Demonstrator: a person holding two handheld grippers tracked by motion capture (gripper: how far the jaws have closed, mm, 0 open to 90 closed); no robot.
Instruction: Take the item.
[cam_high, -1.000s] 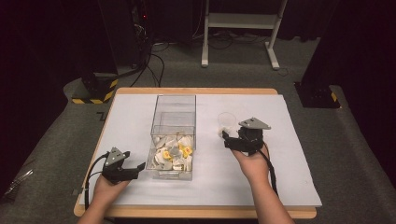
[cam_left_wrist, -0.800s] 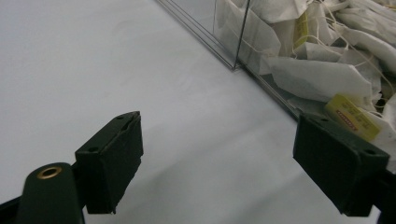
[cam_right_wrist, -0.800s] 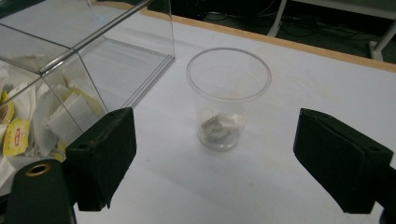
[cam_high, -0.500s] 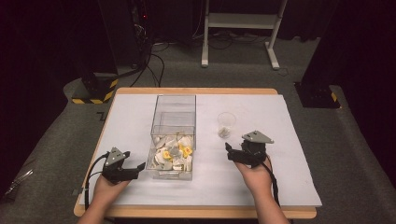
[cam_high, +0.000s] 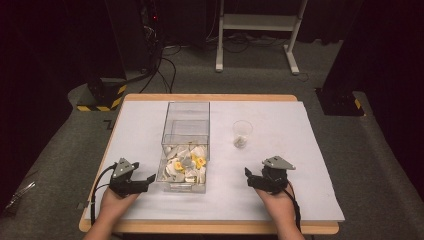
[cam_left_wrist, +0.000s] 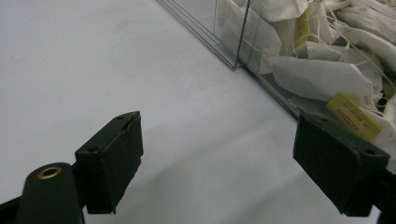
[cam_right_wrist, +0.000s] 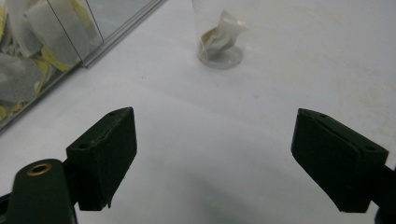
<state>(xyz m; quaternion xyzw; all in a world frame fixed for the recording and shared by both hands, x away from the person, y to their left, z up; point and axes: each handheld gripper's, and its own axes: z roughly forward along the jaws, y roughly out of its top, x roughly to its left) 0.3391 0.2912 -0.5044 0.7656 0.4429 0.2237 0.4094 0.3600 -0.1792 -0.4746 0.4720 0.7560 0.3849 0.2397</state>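
A clear plastic box stands mid-table, its near half full of white and yellow tea bags. The same tea bags press against the box wall in the left gripper view. To the right of the box stands a clear cup holding one tea bag. My left gripper rests open on the table just left of the box's near corner, holding nothing. My right gripper lies open near the table's front, well short of the cup, with nothing between its jaws.
A white sheet covers the wooden table. Beyond the table are dark floor, cables and a white metal stand. A striped yellow-black base sits off the far left corner.
My right gripper has drawn back from beside the cup toward the table's front edge. The left gripper has stayed where it was.
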